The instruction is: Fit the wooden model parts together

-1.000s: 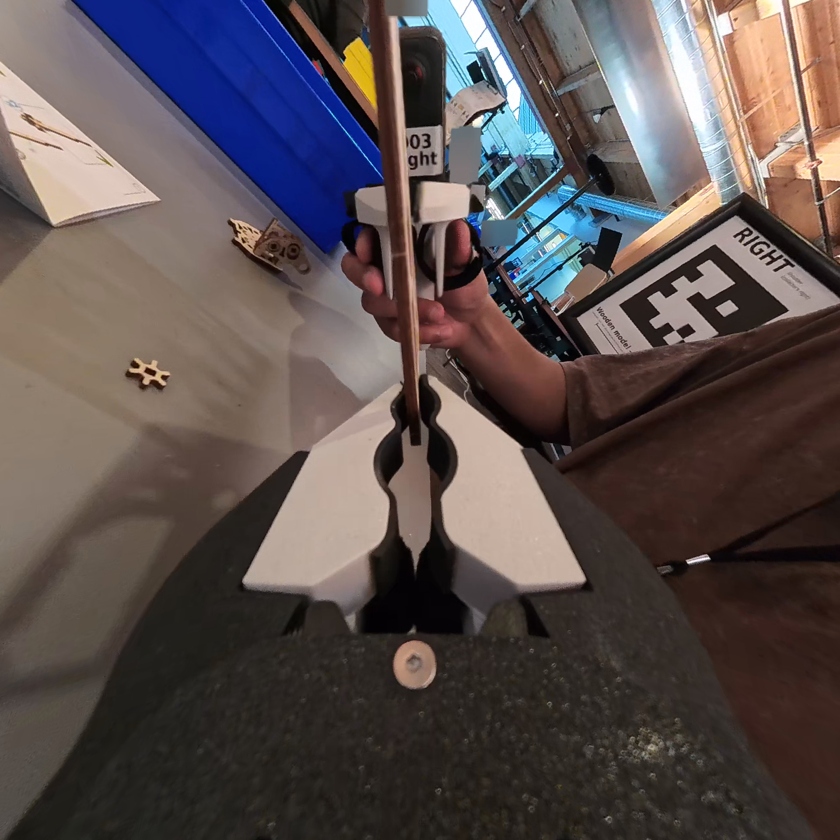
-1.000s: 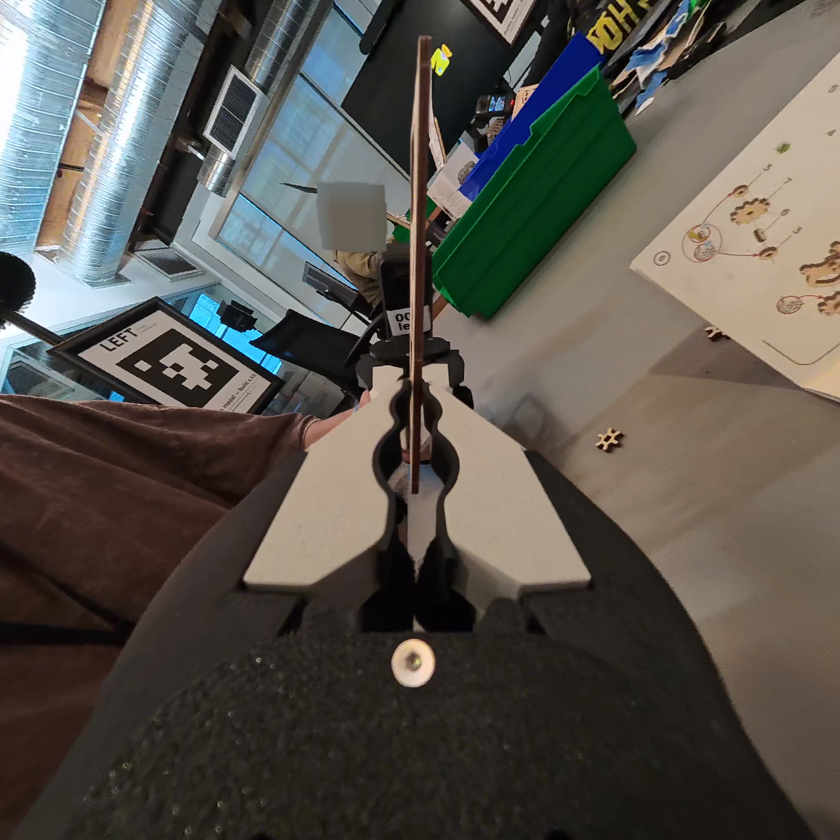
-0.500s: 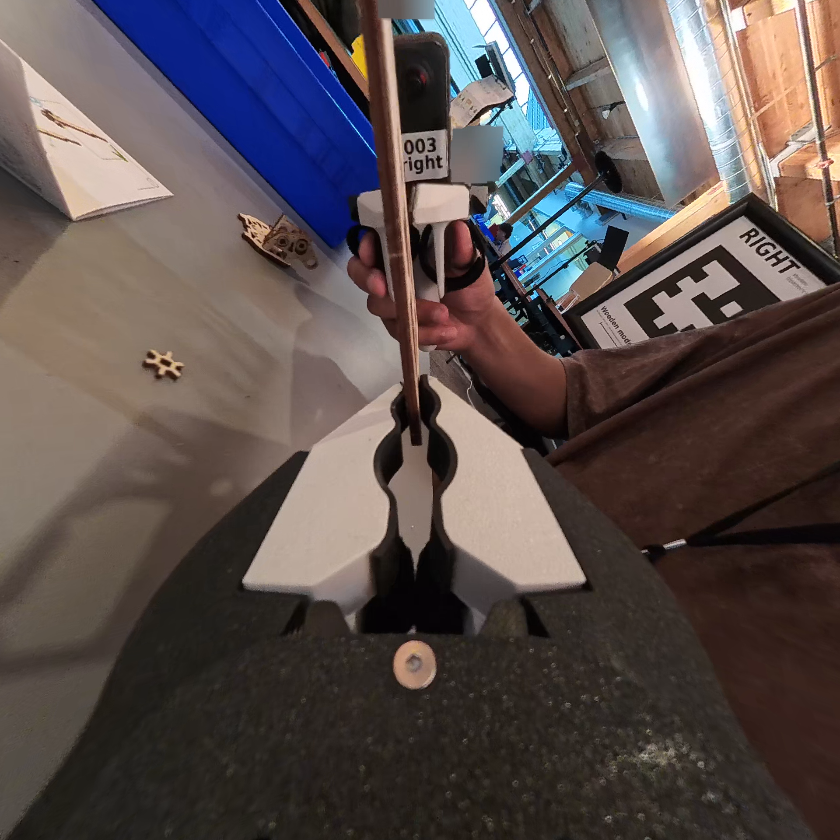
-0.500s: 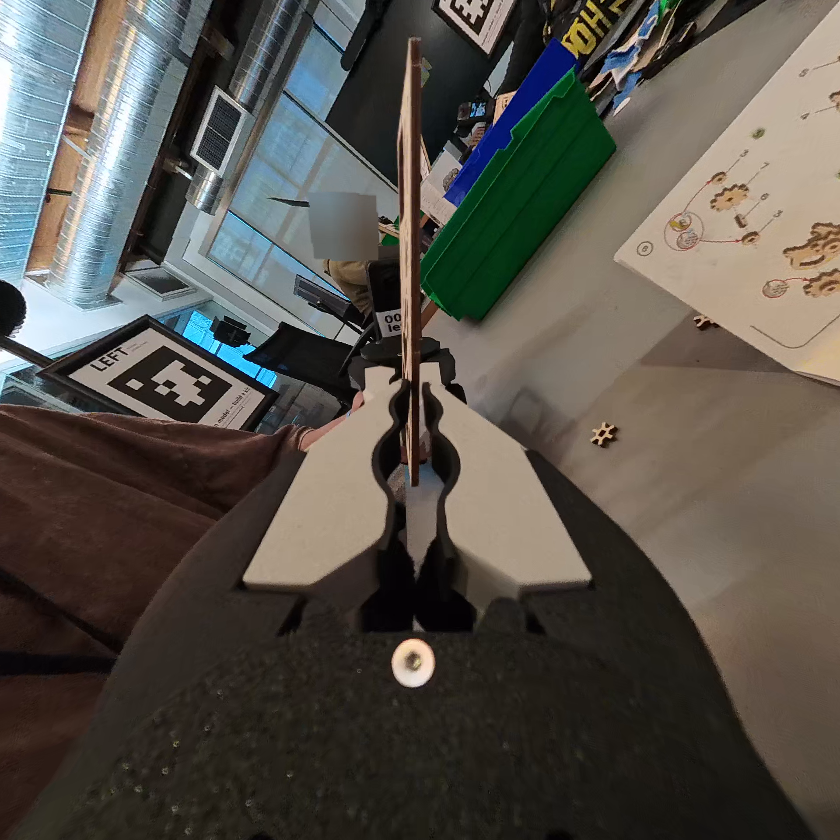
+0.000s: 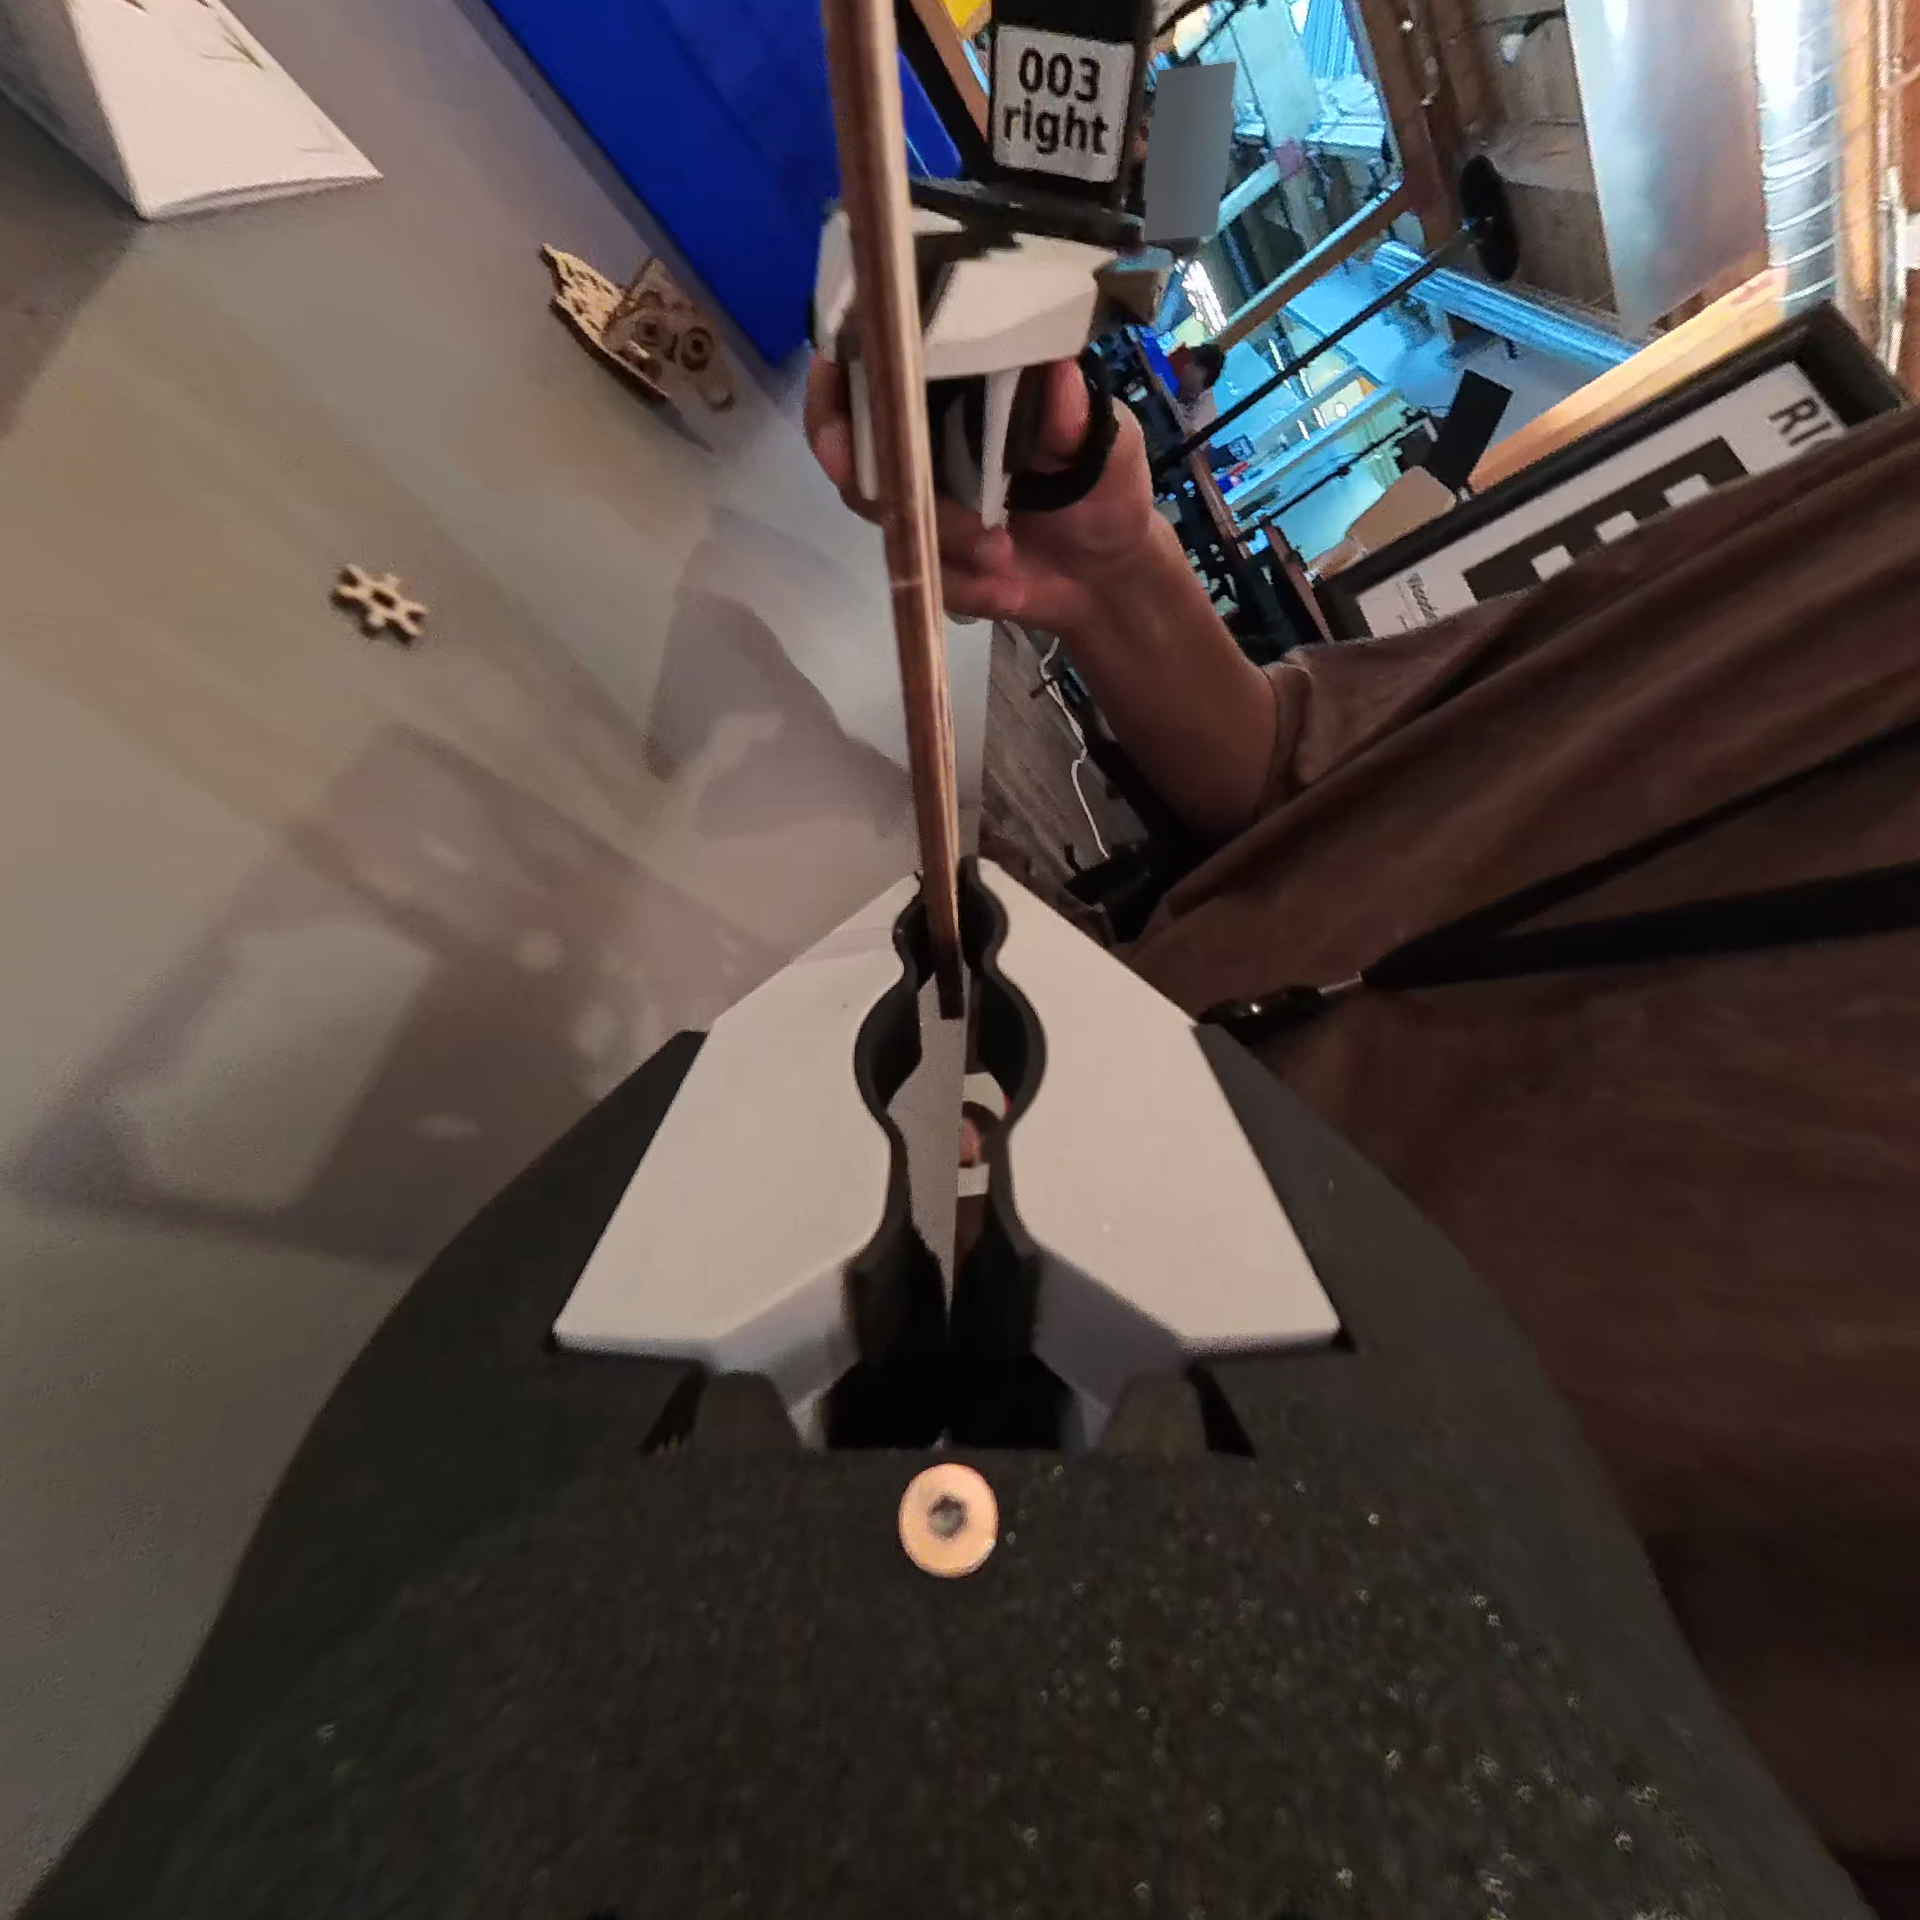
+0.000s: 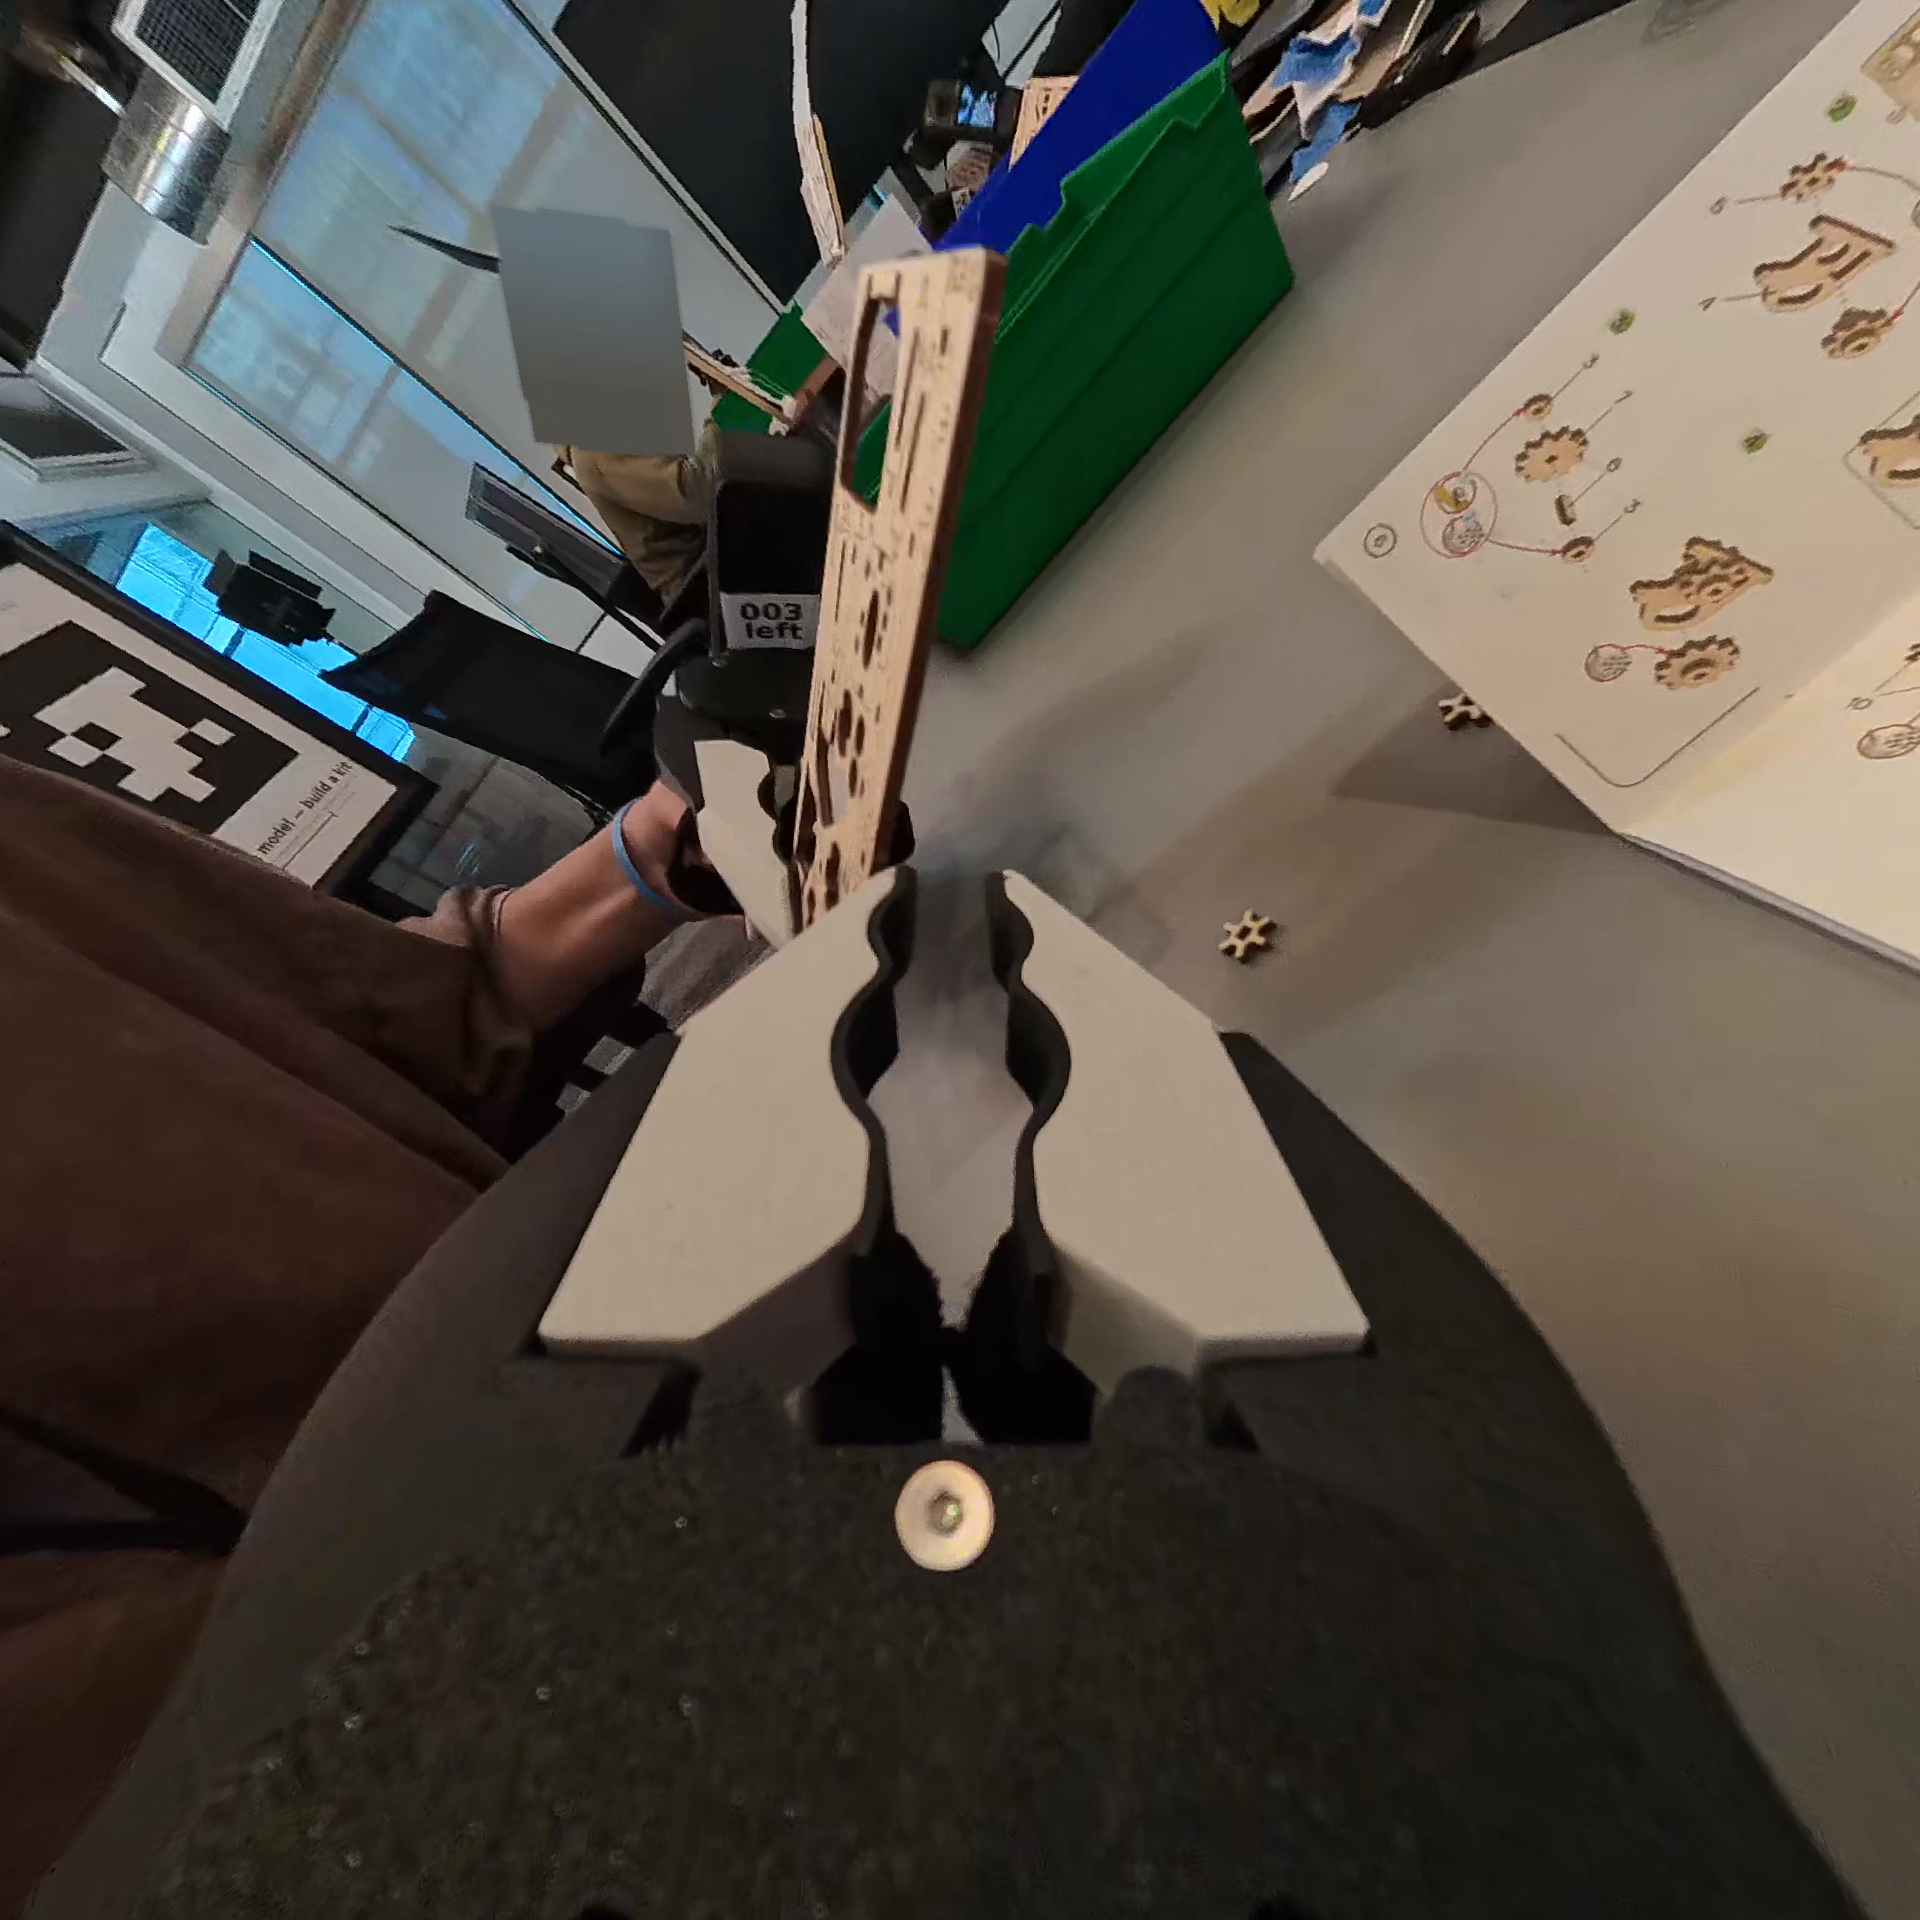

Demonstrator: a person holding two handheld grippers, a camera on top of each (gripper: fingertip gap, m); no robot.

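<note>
Fingers of your left tool (image 5: 943, 914) clamp the wooden sheet (image 5: 902, 499) edge-on at centre frame; your right tool (image 6: 951, 894) gapes apart, empty, bare tabletop (image 6: 1455, 1143) at right.

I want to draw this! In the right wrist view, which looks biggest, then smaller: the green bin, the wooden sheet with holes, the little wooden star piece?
1. green bin
2. wooden sheet, but it is nearer the camera, so that is unsure.
3. star piece, clearly smallest.
</note>
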